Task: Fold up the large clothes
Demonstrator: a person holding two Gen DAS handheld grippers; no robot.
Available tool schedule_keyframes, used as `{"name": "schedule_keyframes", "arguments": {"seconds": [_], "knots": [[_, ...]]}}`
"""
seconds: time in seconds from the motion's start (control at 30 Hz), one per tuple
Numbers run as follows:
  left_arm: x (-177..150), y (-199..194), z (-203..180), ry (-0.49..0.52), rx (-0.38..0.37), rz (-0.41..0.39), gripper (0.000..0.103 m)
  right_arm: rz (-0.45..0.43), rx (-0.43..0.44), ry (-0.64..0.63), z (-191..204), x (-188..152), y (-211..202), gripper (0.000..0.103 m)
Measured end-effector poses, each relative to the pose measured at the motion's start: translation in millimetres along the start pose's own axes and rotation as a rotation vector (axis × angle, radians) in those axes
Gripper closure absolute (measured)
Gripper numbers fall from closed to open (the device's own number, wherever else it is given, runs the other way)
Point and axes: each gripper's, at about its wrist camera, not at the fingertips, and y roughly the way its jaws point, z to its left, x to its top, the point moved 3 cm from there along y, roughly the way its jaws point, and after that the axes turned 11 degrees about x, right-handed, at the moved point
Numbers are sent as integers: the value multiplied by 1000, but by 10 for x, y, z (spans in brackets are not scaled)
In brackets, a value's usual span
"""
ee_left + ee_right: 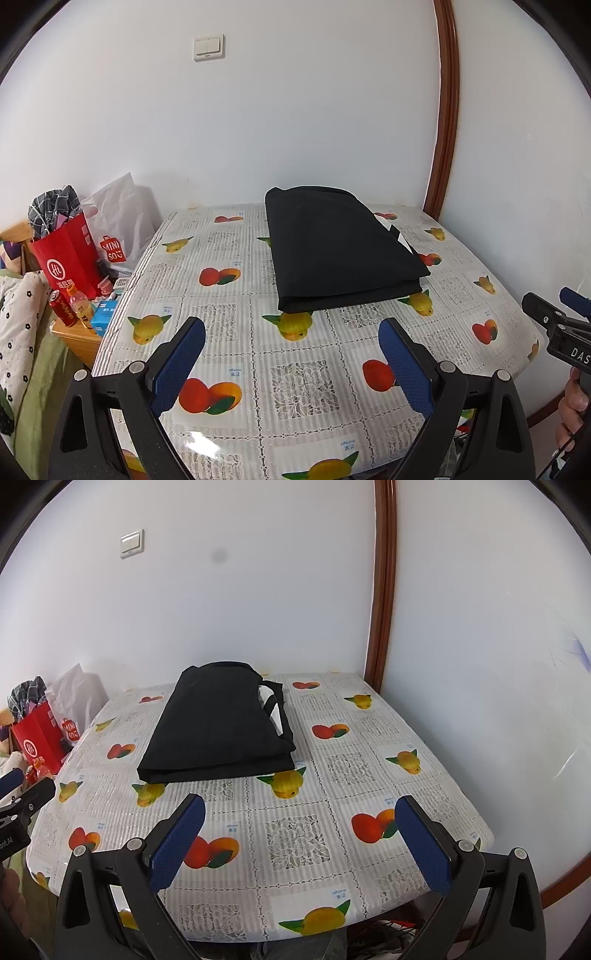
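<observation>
The desk [310, 373] wears a cloth with fruit pictures. A black folded garment [340, 251] lies flat near the far edge of the desk, close to the wall. The left claw [291, 365] hangs over the near edge, spread wide and holding nothing. The right claw [299, 845] does the same beside it. A red bag [70, 258] stands past the left edge.

White walls [295, 110], brown door frame [445, 110], fruit-print covered table [295, 369].
</observation>
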Motion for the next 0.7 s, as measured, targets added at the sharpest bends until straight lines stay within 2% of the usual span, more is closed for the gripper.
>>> {"name": "schedule_keyframes", "arguments": {"seconds": [0.7], "knots": [[16,-8,9,-4,1,2,8,-3,0,2,-19,-11,-27,2]]}}
